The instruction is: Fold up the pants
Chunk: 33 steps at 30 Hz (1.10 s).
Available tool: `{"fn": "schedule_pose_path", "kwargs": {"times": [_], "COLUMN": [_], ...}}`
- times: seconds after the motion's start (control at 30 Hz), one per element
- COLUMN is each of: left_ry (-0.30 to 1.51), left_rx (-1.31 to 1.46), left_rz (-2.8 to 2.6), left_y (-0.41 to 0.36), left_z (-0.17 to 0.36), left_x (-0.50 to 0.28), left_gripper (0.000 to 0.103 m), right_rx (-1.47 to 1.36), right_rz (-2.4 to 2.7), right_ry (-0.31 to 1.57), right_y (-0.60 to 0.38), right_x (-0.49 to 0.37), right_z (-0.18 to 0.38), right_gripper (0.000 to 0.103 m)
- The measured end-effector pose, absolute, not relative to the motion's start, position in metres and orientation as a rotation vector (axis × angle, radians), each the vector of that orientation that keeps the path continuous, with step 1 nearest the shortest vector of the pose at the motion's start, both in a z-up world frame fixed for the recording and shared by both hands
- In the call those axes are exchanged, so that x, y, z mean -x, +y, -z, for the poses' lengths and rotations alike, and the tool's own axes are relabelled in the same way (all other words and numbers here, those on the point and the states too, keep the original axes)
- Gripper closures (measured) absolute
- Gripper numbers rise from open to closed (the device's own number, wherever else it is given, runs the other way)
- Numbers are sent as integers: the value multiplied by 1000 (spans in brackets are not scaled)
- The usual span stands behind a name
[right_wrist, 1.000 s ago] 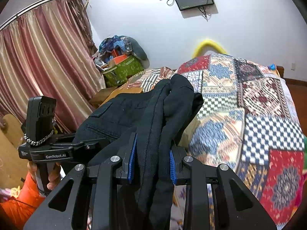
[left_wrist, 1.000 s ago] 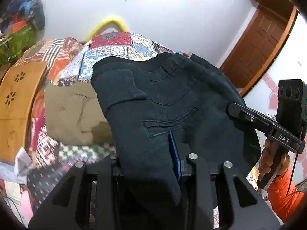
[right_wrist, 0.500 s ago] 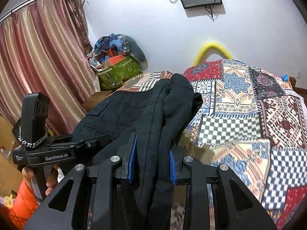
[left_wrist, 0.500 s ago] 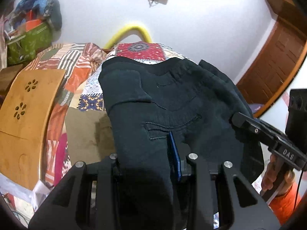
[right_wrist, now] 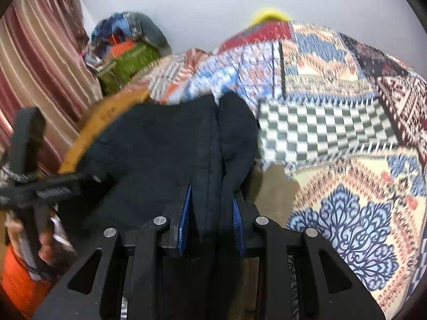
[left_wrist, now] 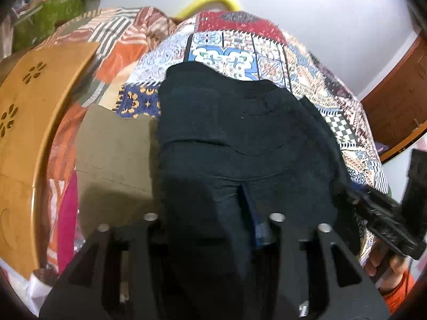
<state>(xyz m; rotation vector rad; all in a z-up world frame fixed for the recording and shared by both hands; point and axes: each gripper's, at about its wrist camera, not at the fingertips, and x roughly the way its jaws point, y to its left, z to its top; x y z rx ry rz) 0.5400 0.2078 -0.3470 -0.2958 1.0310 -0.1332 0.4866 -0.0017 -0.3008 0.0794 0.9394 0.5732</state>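
Observation:
Dark blue pants point(left_wrist: 226, 138) hang between my two grippers, low over the patchwork bed, back pockets showing. My left gripper point(left_wrist: 210, 229) has the waist end between its jaws, which are opening; the right blue pad point(left_wrist: 260, 229) stands a little off the cloth and the left pad is hidden by it. In the right wrist view the pants point(right_wrist: 160, 154) bunch into a fold, and my right gripper point(right_wrist: 210, 213) is shut on it, both blue pads pressing. Each gripper shows in the other's view: right gripper point(left_wrist: 384, 221), left gripper point(right_wrist: 40, 186).
A patchwork quilt point(left_wrist: 267, 50) covers the bed. A folded olive garment point(left_wrist: 114, 154) lies left of the pants, beside a curved wooden board point(left_wrist: 32, 106). A green box point(left_wrist: 48, 13) sits at the far left, a striped curtain point(right_wrist: 32, 66) hangs beyond, and a brown door point(left_wrist: 400, 106) stands right.
Both grippers have dropped toward the bed with the pants, and the views tilt further down. The left jaws have spread wider around the cloth. The right grip is unchanged.

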Motion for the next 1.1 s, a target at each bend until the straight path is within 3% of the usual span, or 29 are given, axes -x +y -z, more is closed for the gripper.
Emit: {"fn": "schedule_pose_path", "kwargs": {"times": [0.07,0.17,0.53,0.8,1.1], "left_ry": [1015,1028,931,729,493], "left_rx": [280,244,169,143,107], "left_rz": [117,98,-37,-26,30], "left_y": [211,216,228,194,131], "left_z": [347,349,291,195,95], "left_x": [-538,-542,-502,-424,-313], "left_gripper": [37,32,31,31,31], "right_rx": [-88,-65,67,-39,-12], "right_rz": [-581,-587,-569,-604,-648], "right_ry": [955,952,824,655,403], "right_y": [-7,-8,-21,-52,-79], "right_x": [-487,-485,-443,-398,-286], "right_z": [305,299,242,160,65], "right_gripper": [76,76,67,66,66]}}
